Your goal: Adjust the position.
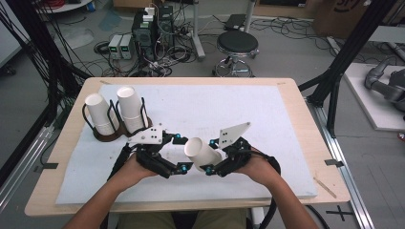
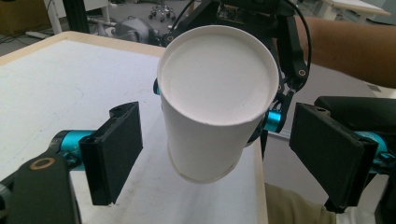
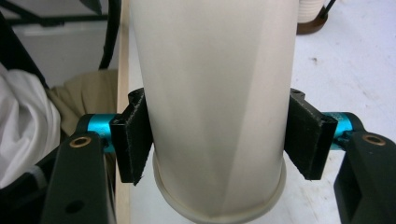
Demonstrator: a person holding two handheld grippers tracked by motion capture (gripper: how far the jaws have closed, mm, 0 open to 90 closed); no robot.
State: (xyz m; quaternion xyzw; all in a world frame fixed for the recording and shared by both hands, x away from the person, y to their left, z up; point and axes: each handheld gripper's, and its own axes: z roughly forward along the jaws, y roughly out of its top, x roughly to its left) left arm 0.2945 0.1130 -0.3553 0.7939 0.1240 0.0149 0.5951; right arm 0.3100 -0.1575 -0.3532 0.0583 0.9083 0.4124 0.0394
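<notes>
1. Nearest the person, the right gripper [image 1: 216, 164] is clamped on a white paper cup [image 1: 203, 151], one black pad on each side of the cup wall close to the rolled rim, as the right gripper view shows [image 3: 212, 116]. The cup is held off the table, tipped over so its closed base points toward the left gripper.
2. The left gripper [image 1: 180, 153] sits just beside the cup with its jaws spread wide. In the left gripper view the cup [image 2: 212, 100] hangs between the two pads [image 2: 116, 149] with a clear gap on each side, so they are not pressing on it.
3. Handling, as a judgement: the cup looks light and thin-walled, so it will dent or go oval under a hard squeeze. A faint crease already runs down the wall between the right pads. The stiffest places to hold are near the rolled rim or down by the base; mid-wall is the softest. The surface is smooth, so a light grip could let it slide.
4. Under both grippers lies the white mat [image 1: 267, 107] on the wooden table [image 1: 305, 138].
5. Farther off, at the far left of the mat, a dark wire cup holder [image 1: 114, 131] carries two more cups [image 1: 129, 107], upside down and leaning.
</notes>
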